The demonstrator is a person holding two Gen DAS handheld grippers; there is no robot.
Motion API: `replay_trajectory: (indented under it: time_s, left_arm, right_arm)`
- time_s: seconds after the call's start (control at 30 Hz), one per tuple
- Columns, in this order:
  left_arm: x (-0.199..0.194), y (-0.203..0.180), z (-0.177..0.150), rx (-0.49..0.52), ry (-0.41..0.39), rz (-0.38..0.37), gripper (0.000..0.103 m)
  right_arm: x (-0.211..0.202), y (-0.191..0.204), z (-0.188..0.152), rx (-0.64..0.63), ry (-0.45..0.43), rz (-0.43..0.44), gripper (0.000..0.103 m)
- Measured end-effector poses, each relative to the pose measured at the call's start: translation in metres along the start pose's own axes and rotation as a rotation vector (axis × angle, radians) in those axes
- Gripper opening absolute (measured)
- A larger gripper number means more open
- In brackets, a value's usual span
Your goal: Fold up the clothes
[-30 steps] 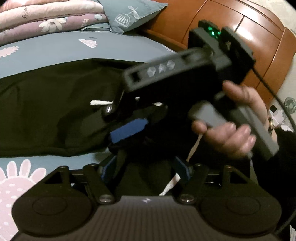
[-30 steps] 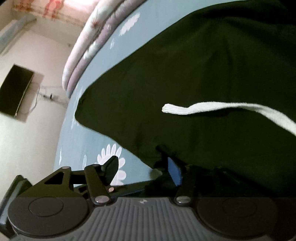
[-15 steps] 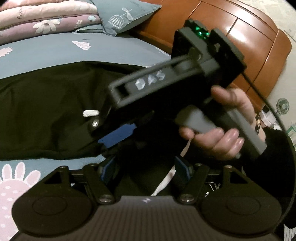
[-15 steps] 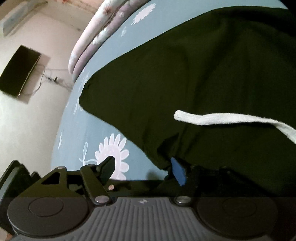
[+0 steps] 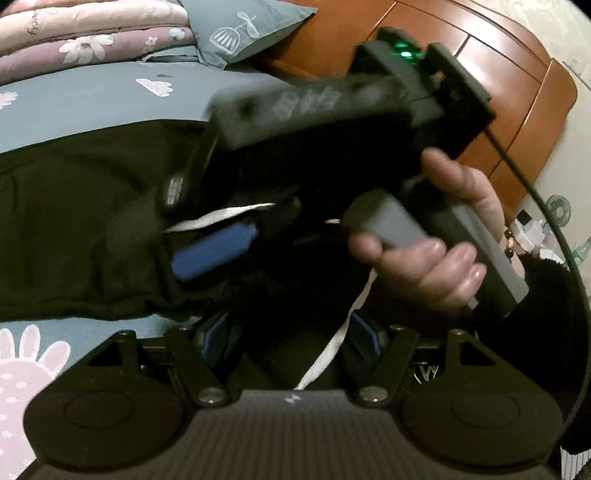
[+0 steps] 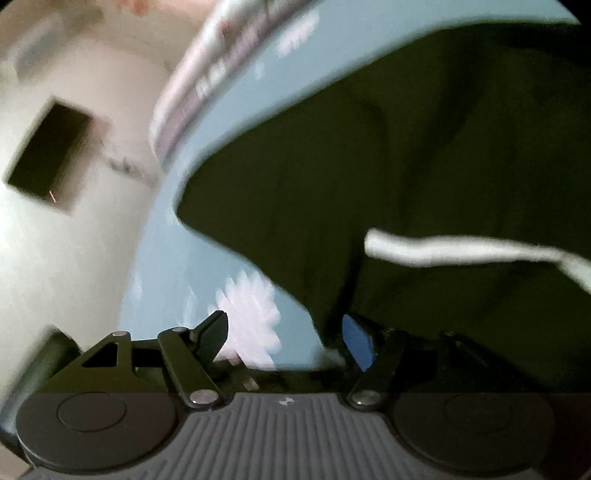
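From the left wrist camera, a big black garment [image 5: 85, 221] lies spread on the bed [image 5: 92, 99], filling the picture from 9 o'clock to the middle. It looks soft and floppy, with loose wrinkles. The left gripper [image 5: 288, 334] sits at 6 o'clock. Its two blue pads are apart, with a bunch of black cloth and a white cord [image 5: 325, 354] running between them. I cannot tell if they squeeze the cloth or just sit around it. It is likely kept there so the cloth can be lifted for a fold.

At 3 o'clock a hand [image 5: 436, 258] wraps around the grey handle of the right gripper [image 5: 218, 245], which reaches across to the cloth. This tool is blurry, hard and boxy, with a green light on top. One blue pad shows beside the cloth.

A grey pillow [image 5: 251, 29] and folded flowery blankets [image 5: 85, 40] sit at 12 o'clock. A shiny brown wooden headboard [image 5: 461, 62] curves at 1 o'clock.

From the right wrist camera, the picture is blurry. The black garment [image 6: 406, 166] fills 1 to 4 o'clock on the pale blue bed [image 6: 162, 251], which has a white flower print. The right gripper [image 6: 286, 341] sits at 6 o'clock with its fingers spread wide. The blue pad touches the cloth edge, and the black finger [image 6: 212, 338] is out over the sheet. A fat, fuzzy white cord [image 6: 461, 253] lies across the cloth at 3 o'clock.
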State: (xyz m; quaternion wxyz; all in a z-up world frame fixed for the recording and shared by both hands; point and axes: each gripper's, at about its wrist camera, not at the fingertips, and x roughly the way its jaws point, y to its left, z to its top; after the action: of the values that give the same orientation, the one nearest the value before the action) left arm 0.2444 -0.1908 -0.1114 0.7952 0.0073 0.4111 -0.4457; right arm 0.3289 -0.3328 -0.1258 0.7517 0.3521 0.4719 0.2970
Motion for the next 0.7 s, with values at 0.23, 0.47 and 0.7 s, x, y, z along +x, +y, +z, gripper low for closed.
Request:
replay_trajectory:
  time_s: [0.23,0.47,0.7]
  left_arm:
    - [-0.001,0.006,0.000,-0.016,-0.002,-0.006,0.067]
    - [-0.008,0.026,0.003,-0.131,-0.054,-0.053,0.065]
    - [-0.003,0.044,0.003,-0.234,-0.103,0.061,0.044]
  right_arm:
    - [0.006,-0.011,0.000,0.053,0.047,-0.037,0.071]
    - [-0.079,-0.019,0.007,0.062,-0.174,0.029,0.076]
    - [-0.076,-0.023,0.007,0.094,-0.187,-0.029,0.076]
